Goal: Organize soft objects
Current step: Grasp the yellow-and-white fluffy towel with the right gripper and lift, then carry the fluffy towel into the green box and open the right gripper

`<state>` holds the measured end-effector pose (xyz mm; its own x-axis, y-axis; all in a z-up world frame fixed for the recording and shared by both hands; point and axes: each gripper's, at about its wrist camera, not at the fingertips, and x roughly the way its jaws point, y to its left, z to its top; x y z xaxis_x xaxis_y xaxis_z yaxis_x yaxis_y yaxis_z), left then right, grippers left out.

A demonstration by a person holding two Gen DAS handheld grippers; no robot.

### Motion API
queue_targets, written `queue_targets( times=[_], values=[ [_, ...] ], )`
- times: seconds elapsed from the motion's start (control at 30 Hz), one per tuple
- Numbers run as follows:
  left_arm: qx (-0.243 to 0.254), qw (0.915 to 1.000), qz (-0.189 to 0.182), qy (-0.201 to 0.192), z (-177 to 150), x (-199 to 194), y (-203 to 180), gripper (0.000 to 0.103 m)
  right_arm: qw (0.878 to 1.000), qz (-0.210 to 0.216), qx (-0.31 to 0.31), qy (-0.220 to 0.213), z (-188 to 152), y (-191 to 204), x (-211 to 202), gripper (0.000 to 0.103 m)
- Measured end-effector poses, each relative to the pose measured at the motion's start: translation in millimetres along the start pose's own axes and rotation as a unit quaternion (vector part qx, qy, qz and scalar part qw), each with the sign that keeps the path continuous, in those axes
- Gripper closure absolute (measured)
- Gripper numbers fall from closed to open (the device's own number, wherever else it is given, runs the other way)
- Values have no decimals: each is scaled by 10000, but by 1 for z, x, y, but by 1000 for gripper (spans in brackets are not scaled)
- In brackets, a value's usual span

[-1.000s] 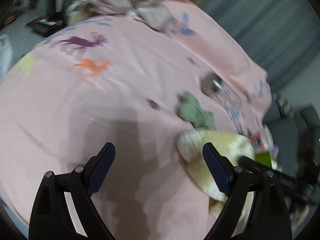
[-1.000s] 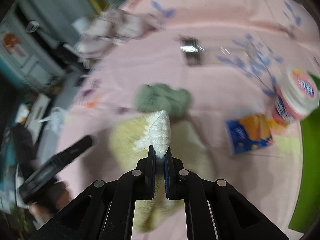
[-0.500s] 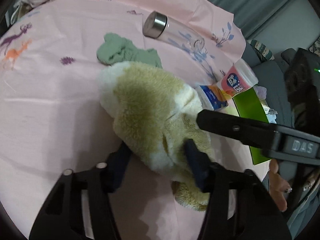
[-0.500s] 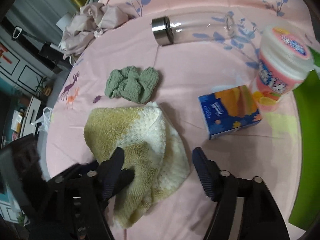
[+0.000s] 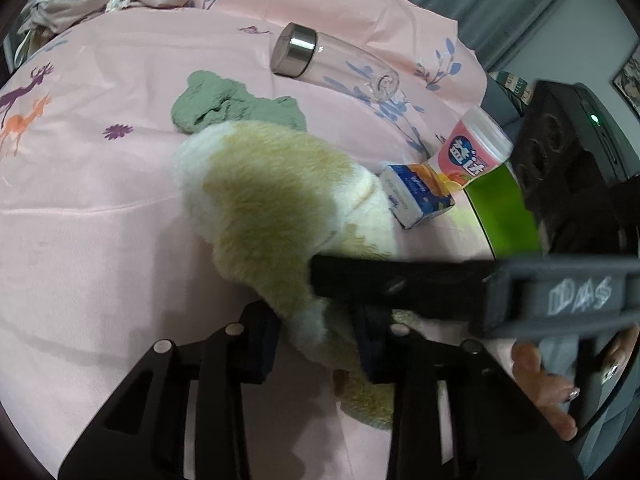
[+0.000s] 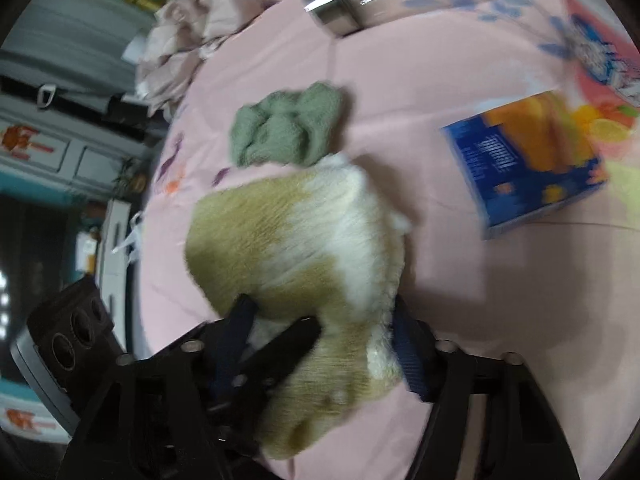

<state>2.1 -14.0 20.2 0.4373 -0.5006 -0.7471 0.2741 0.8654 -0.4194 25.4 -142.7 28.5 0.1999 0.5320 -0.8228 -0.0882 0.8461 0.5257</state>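
- On the pink bed (image 5: 100, 200), a folded yellow-and-white plush towel (image 5: 272, 196) lies between two handheld grippers; its long axis runs from the far end, which touches a crumpled green cloth (image 5: 224, 104), back toward both sets of fingers.
- The left gripper (image 5: 316, 340) straddles the towel's near end with its fingers part-closed around the bunched pile; whether they truly pinch it cannot be told from here.
- The right gripper (image 6: 324, 340), seen blurred in its own view, has its fingers spread wide to either side of the same near end, holding nothing; in the left view one of its fingers crosses above the towel from the right.
- Both grippers sit at the towel's near end, the left one more nearly closed on it (so it looks best placed to take hold).
- To the right of the towel, apart from it, stand a blue carton (image 5: 416, 196) and a pink-labelled tub (image 5: 476, 148); a clear bottle with a steel cap (image 5: 320, 60) lies farther up the bed.
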Motion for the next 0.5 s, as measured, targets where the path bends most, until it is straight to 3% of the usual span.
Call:
queue_targets(
  times=[0.13,0.3,0.5],
  values=[
    [161,9997,110,-169,0,-2,-6,77,9998,-68,-94,-188,-3,9,-3,57],
    [450,9973,193,-540,0,-18,-17,78,9989,137,-252,-371,-4,16,-20,60],
    [698,9908,240,-1136,7,-44,-40,78,9940,165,-563,-928,-6,34,-56,60]
  ],
)
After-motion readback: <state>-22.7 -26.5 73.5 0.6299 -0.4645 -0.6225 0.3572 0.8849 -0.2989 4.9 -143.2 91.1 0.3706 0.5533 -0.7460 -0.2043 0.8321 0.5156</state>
